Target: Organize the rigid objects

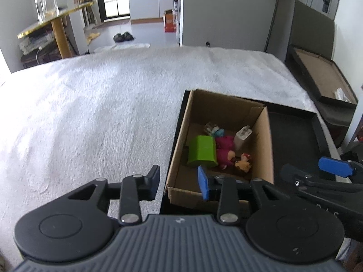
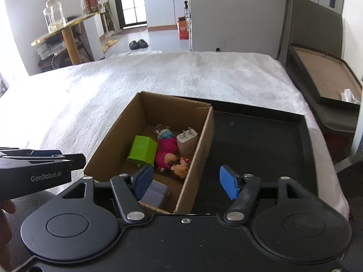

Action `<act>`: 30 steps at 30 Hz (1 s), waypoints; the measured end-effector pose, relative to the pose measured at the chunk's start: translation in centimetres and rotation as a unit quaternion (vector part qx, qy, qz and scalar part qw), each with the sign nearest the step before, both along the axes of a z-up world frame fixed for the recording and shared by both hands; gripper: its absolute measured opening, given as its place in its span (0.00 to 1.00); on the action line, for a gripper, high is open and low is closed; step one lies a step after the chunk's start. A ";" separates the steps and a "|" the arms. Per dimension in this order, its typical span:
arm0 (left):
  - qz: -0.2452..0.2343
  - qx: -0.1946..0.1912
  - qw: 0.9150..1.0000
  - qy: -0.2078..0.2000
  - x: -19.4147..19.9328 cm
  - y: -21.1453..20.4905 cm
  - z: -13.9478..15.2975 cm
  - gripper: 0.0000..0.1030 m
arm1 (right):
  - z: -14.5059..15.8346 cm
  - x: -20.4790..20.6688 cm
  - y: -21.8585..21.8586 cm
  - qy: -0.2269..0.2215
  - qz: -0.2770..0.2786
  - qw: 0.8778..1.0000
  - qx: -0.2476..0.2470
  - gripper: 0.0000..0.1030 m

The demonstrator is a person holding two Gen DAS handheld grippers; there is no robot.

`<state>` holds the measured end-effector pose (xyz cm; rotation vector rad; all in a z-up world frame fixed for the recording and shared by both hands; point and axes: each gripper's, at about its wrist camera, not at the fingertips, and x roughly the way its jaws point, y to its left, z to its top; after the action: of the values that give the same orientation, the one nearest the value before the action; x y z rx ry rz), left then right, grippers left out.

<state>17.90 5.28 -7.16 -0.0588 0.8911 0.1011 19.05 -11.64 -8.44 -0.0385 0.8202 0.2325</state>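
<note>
Hovering with jaws parted and empty, the left gripper (image 1: 179, 182) and right gripper (image 2: 186, 181) hang just above the cardboard box (image 2: 113, 136), where the green block (image 2: 143, 150), charger (image 2: 186, 139) and figurines already lie gathered.

An open brown cardboard box (image 2: 197, 136) at frame centre holds a green plastic block (image 2: 143, 150), pink doll figures (image 2: 166, 153), a white charger plug (image 2: 187, 139) and a lavender block (image 2: 156, 193).
</note>
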 end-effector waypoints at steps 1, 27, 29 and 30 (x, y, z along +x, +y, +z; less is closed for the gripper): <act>-0.001 0.002 1.000 -0.005 -0.3 -0.3 0.4 0.34 | 0.2 -0.3 -0.3 -0.004 -0.001 1.000 0.002 0.69; -0.026 0.033 0.998 -0.049 -5.7 -4.6 5.0 0.84 | 3.8 -5.9 -6.7 -0.055 -0.051 0.996 0.052 1.00; -0.030 0.036 0.998 -0.052 -6.1 -4.8 5.4 0.87 | 4.0 -6.2 -7.0 -0.055 -0.052 0.996 0.057 1.00; -0.032 0.039 0.997 -0.052 -6.2 -4.8 5.6 0.88 | 4.2 -6.4 -7.1 -0.054 -0.052 0.995 0.059 1.00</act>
<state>11.65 0.44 -1.57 0.0360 0.7840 0.0723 12.69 -18.73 -4.29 0.1017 0.6976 0.1789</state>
